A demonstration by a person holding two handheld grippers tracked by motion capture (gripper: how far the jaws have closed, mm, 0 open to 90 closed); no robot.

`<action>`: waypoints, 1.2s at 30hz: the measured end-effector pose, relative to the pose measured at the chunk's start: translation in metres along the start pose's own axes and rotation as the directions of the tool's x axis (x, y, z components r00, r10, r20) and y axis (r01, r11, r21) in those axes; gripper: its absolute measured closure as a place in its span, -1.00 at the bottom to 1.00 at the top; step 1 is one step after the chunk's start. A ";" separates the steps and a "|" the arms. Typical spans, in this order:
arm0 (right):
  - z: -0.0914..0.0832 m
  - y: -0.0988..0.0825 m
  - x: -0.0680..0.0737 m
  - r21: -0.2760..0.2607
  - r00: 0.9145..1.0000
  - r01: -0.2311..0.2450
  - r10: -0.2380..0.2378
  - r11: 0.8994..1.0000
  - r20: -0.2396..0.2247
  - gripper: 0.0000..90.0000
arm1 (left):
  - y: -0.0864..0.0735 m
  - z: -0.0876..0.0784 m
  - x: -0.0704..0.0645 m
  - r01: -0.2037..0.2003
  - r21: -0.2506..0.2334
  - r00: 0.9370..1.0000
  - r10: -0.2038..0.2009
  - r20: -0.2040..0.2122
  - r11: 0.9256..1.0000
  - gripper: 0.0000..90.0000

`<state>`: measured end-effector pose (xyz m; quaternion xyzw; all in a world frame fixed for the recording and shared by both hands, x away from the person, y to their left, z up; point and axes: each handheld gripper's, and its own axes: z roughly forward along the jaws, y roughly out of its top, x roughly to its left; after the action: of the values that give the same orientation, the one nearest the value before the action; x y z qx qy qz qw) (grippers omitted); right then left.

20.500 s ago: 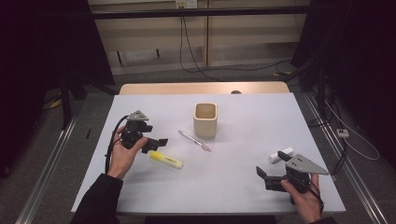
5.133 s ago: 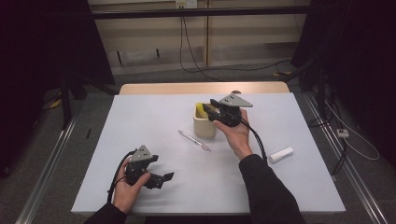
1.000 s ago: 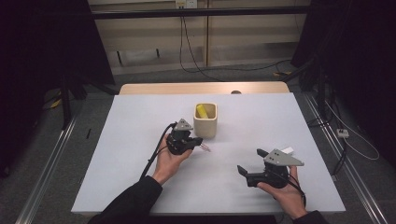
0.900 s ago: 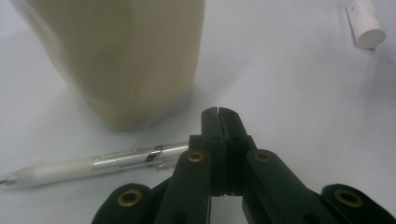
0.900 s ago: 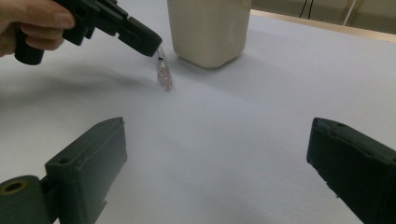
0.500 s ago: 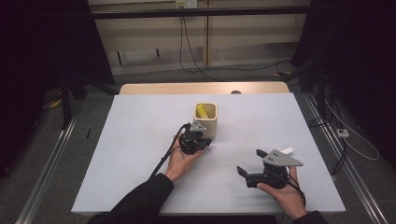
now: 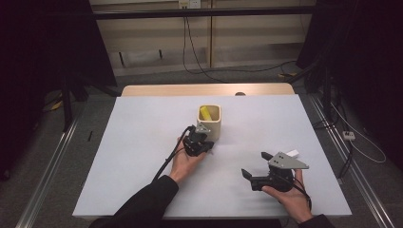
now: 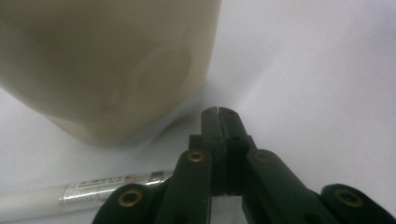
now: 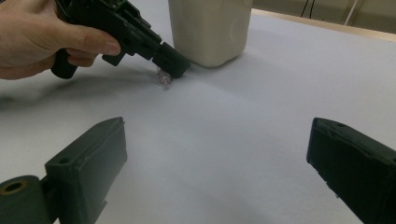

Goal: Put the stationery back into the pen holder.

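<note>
The left gripper [image 7: 205, 144] tips down just beside the cup [image 7: 209, 120], jaws pressed together on nothing; the pen [image 8: 70, 195] lies at the cup's foot. Well away from the cup, the right gripper [image 7: 254, 167] rests level, jaws spread.

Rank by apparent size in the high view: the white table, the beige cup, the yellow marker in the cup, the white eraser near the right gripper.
1. White table, by far the largest.
2. Beige cup.
3 and 4. Yellow marker and white eraser: both partly hidden and look alike in size, so I won't rank them.
</note>
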<state>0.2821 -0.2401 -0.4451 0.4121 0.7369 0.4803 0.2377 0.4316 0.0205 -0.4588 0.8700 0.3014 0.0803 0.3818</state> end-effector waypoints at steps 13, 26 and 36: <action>-0.002 0.000 -0.003 -0.008 1.000 -0.006 0.006 1.000 0.013 -0.90 | -0.005 -0.010 0.004 0.003 0.036 1.000 -0.004 0.024 0.999 1.00; -0.001 0.000 -0.002 -0.003 1.000 -0.006 0.006 1.000 0.008 -0.90 | -0.018 -0.029 0.015 0.027 0.068 0.998 -0.031 0.049 0.997 1.00; -0.001 0.000 -0.002 -0.002 1.000 -0.006 0.006 1.000 0.007 -0.90 | -0.025 -0.041 0.021 0.036 0.090 0.999 -0.039 0.028 0.995 1.00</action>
<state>0.2823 -0.2418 -0.4451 0.4155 0.7345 0.4803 0.2393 0.4219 0.0711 -0.4504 0.8814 0.3154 0.0467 0.3485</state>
